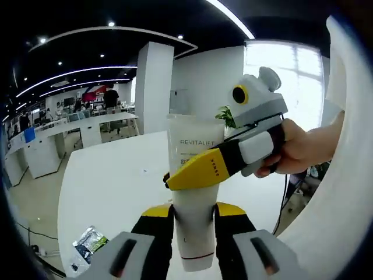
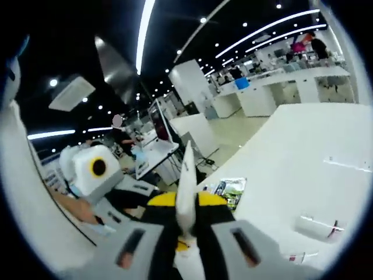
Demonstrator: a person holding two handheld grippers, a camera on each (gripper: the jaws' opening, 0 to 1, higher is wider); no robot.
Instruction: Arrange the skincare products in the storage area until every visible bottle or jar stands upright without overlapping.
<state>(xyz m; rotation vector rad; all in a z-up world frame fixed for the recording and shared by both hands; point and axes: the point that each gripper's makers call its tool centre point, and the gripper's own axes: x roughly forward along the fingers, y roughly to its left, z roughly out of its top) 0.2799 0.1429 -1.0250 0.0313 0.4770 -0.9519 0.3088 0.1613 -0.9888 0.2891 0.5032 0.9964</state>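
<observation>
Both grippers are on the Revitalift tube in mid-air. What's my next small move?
Probably open the right gripper and back it off: the left gripper already clamps the white tube lower down, so it alone can lower the tube to the white table.

White counter (image 1: 111, 181) with a green-printed sachet (image 1: 88, 242) lying near its edge; in the right gripper view the same sachet (image 2: 231, 191) lies flat on the counter (image 2: 303, 146). Square white pillar (image 1: 154, 87) behind the counter. Rows of white desks (image 1: 52, 140) with people standing beyond. Bright window (image 1: 282, 67). Curved ceiling light strips (image 2: 143, 35) over the office.
</observation>
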